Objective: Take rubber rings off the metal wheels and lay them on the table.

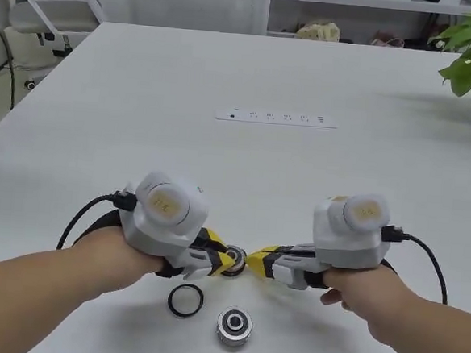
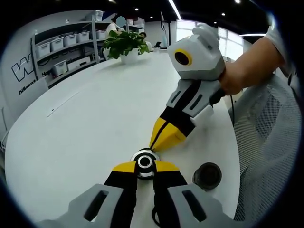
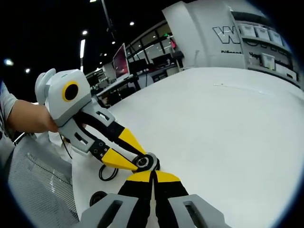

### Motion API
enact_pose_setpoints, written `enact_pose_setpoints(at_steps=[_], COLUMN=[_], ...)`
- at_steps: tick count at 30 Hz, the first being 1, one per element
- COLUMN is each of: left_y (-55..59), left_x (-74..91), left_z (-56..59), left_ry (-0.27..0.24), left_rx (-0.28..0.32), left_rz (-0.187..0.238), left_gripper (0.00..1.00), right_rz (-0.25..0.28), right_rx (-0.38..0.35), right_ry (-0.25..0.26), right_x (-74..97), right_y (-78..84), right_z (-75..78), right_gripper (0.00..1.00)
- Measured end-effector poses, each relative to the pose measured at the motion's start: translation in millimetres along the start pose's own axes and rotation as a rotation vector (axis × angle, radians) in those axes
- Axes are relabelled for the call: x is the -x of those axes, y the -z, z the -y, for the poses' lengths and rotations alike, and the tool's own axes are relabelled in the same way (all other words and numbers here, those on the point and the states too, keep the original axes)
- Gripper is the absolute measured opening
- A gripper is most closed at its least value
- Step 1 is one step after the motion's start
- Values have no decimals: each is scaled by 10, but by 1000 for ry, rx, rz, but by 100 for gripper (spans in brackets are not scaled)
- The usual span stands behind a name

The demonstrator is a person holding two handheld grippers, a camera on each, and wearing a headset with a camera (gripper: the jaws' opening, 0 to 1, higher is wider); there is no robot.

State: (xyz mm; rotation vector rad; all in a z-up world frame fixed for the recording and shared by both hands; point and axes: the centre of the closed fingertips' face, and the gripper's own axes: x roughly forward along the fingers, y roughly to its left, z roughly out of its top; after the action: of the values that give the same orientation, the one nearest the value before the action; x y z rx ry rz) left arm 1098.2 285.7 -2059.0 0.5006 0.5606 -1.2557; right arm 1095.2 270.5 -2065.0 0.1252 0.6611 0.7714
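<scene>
Here, left gripper [image 1: 228, 262] clamps wheel [image 2: 144, 162], right gripper [image 1: 252, 261] closed, facing it.

The head view looks down from above at the white table [image 1: 323, 78]. The two gripper views sit low and very close, facing each other. Both see the same wheel [image 2: 144, 162] between them.

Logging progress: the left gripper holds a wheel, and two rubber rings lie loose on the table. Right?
Not quite. One rubber ring lies loose on the table, not two, as the head view shows. The left gripper does hold a wheel.
</scene>
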Motion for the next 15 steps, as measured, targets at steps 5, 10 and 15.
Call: enact_pose_setpoints(at_steps=[5, 10, 15], left_y=[-6, -5, -3], left_x=[-6, -12, -13], left_z=[-3, -3, -5], left_ry=[-8, -13, -14], left_rx=[0, 0, -2], left_rz=[-2, -10, -16], left_gripper=[7, 7, 7], right_rz=[11, 12, 8], right_rx=[-13, -27, -8], right_ry=[-5, -2, -2], right_x=[-4, -1, -5], right_y=[-25, -36, -41], right_z=[-26, -35, -55], right_gripper=[0, 0, 0])
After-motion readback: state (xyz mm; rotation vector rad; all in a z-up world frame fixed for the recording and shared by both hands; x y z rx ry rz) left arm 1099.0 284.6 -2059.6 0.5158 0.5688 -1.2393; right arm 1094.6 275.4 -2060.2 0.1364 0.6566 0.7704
